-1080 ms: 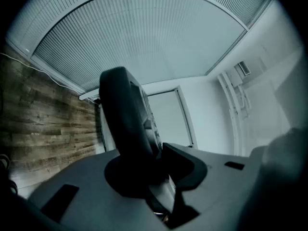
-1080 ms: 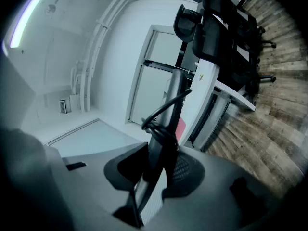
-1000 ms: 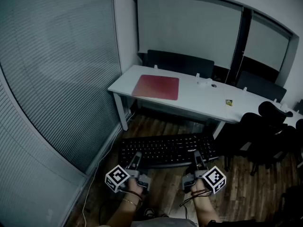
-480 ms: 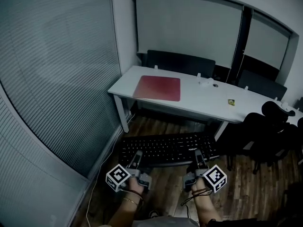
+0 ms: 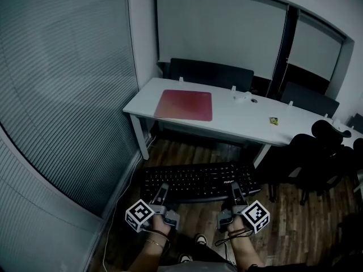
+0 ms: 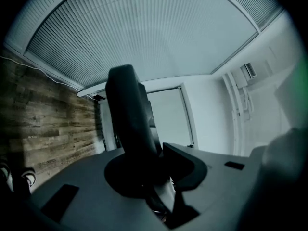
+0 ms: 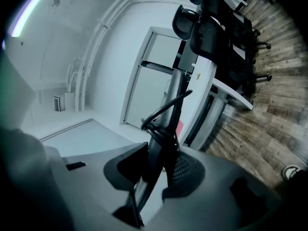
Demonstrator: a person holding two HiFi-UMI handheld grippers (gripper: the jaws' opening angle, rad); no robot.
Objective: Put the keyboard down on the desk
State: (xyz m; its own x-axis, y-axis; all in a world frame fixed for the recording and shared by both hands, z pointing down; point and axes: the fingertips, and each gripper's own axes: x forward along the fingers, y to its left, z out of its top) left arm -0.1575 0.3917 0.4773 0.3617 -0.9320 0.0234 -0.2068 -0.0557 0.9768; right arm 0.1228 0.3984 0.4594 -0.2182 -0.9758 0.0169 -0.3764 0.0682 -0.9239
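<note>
Left gripper (image 5: 161, 190) and right gripper (image 5: 234, 190) both clamp a black keyboard (image 5: 198, 180); white desk (image 5: 232, 120) at twelve o'clock.

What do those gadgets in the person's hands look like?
The left gripper and right gripper are grey handheld tools with slim dark jaws. Each carries a white cube printed with black square markers. A thin bracelet circles the left wrist.
</note>
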